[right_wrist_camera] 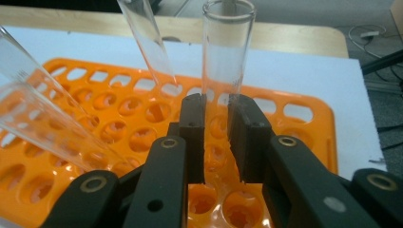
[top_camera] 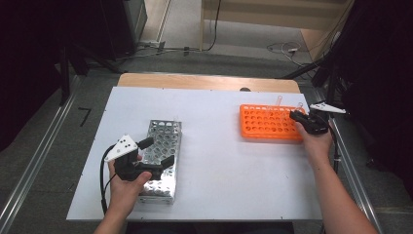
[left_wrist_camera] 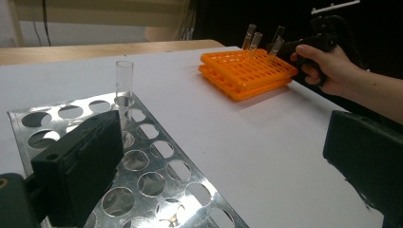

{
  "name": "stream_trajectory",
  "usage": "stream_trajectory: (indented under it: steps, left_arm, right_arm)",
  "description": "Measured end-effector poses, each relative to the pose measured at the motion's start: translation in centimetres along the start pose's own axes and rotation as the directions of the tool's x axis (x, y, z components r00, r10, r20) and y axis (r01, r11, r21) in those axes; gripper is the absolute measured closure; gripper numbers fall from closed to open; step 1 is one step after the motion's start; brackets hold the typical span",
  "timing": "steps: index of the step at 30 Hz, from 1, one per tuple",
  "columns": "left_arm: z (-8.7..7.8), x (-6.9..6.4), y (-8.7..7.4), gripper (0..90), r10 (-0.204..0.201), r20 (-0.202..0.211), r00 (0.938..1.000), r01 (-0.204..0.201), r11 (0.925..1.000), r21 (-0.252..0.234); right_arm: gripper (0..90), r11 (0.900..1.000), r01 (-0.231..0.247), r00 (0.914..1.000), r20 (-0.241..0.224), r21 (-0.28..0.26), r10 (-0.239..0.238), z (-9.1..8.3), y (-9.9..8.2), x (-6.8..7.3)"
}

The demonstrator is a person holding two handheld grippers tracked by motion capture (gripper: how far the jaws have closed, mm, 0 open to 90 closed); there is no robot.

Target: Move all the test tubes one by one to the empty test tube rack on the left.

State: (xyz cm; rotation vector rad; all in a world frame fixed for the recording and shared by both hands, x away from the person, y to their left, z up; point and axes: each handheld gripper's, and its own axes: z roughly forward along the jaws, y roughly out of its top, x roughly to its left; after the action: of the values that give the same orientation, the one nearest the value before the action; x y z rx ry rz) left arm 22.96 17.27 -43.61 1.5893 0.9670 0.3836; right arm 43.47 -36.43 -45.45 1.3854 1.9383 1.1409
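1. At seven o'clock on the white table [top_camera: 214,146], the left gripper [top_camera: 157,152] hovered with jaws spread wide over the metal rack [top_camera: 163,161], gripping nothing.
2. Farther out, one glass tube [left_wrist_camera: 124,78] stood upright in that rack.
3. At two o'clock, the right gripper [right_wrist_camera: 216,137] clamped an upright test tube [right_wrist_camera: 227,52] in the orange rack [top_camera: 269,122].

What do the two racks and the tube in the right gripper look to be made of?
Orange rack: likely moulded plastic, opaque, uniform colour, slight sheen. Metal rack: seemingly sheet metal, perhaps aluminium; shiny, punched round holes. Test tube clamped by the right gripper: clear and see-through; glass or clear plastic, cannot tell which.
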Motion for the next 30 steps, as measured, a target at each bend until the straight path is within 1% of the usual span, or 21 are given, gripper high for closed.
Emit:
stream_trajectory:
  steps: [2, 4, 7, 15, 16, 19, 22, 27, 30]
  left_arm:
    - [0.0, 0.0, 0.0, 0.0, 0.001, 0.0, 1.0, -0.001, 1.0, 0.0]
    - [0.0, 0.0, 0.0, 0.0, 0.0, 0.0, 1.0, 0.0, 1.0, 0.001]
    - [0.0, 0.0, 0.0, 0.0, 0.001, -0.002, 1.0, -0.001, 1.0, 0.001]
    - [0.1, 0.0, 0.1, 0.0, 0.003, -0.006, 1.0, -0.003, 1.0, 0.001]
    - [0.1, -0.1, 0.1, 0.0, 0.002, -0.005, 1.0, -0.002, 1.0, 0.0]
    - [0.1, -0.2, 0.2, 0.0, 0.015, -0.008, 0.9998, -0.015, 0.9999, 0.005]
    - [0.2, -0.4, 0.3, 0.0, 0.029, -0.008, 0.9995, -0.029, 0.9995, 0.012]
    - [0.4, -0.8, 0.4, 0.0, 0.042, -0.005, 0.9991, -0.042, 0.999, 0.016]
    - [0.6, -1.1, 0.5, 0.6, 0.053, 0.002, 0.9986, -0.053, 0.9983, 0.023]
  right_arm:
    - [74.0, 0.9999, -0.005, 1.0, -0.004, -0.009, 0.005, -0.4, 0.3, 0.0]
    - [74.0, 0.9998, 0.006, 1.0, 0.006, -0.02, -0.006, -1.0, 0.7, 0.1]
    - [74.0, 0.9993, 0.008, 1.0, -0.001, -0.037, -0.008, -1.8, 1.2, 0.5]
    - [74.0, 0.9983, 0.039, 0.9986, -0.034, -0.043, -0.041, -4.0, 1.6, 2.1]
    - [74.0, 0.9979, 0.044, 0.9981, -0.04, -0.047, -0.046, -4.3, 1.6, 2.4]
    - [74.0, 0.9959, 0.076, 0.9961, -0.042, -0.05, -0.078, -5.1, 1.3, 3.2]
    - [74.0, 0.9936, 0.099, 0.9929, -0.06, -0.054, -0.102, -5.9, 0.8, 4.0]
    - [74.0, 0.9923, 0.11, 0.9884, -0.099, -0.057, -0.115, -7.2, 0.0, 5.5]
    - [74.0, 0.9906, 0.121, 0.9832, -0.13, -0.063, -0.129, -7.9, -0.5, 6.6]
